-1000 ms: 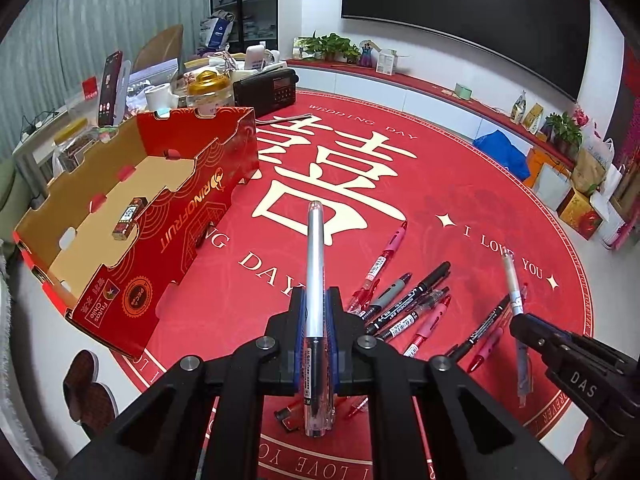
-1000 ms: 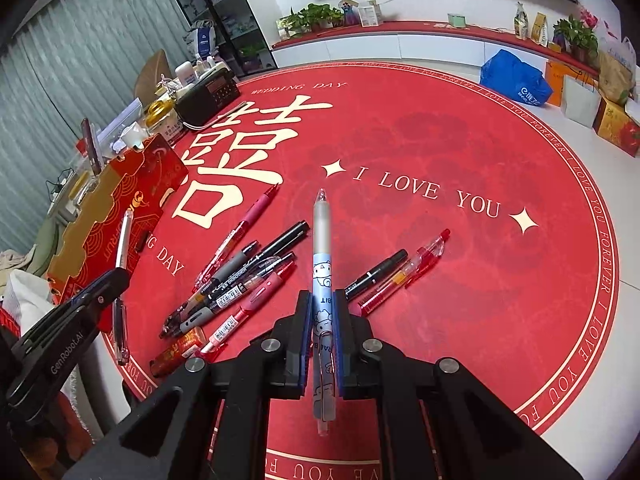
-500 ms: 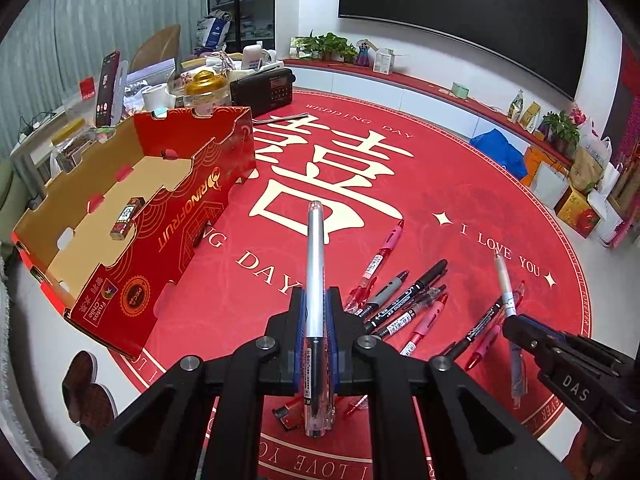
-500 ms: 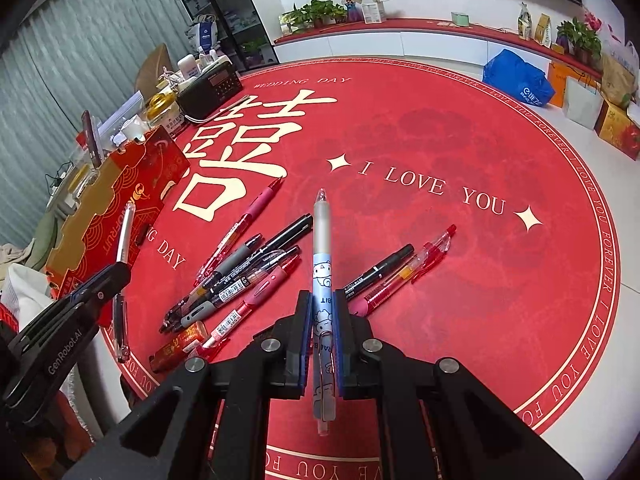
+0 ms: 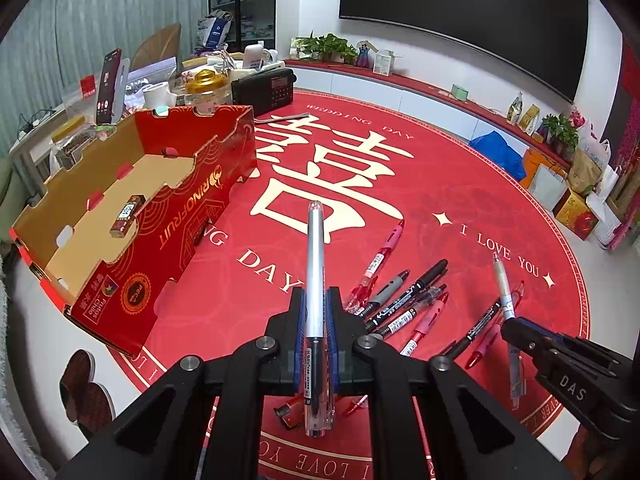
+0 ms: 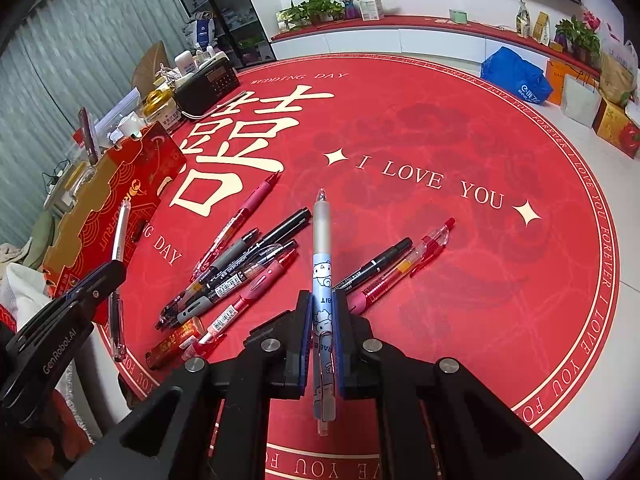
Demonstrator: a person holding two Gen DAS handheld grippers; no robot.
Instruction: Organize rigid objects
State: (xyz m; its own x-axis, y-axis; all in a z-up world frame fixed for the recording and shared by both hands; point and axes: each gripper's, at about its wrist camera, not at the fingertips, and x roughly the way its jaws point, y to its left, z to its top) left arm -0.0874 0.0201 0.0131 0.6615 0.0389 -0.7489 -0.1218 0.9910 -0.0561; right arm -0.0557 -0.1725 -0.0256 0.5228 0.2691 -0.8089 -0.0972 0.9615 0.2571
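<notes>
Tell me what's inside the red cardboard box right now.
Inside the red cardboard box lies one small brown packet on the bare floor; the near wall hides the strip behind it.

No visible change between pictures.

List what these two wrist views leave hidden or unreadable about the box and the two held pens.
- Red box: left wrist view, its near wall hides part of the floor.
- Silver pen in the left gripper: label print too small.
- Cartoon pen in the right gripper: the pads cover its middle.
- Box in the right wrist view: interior hidden by its wall.
</notes>
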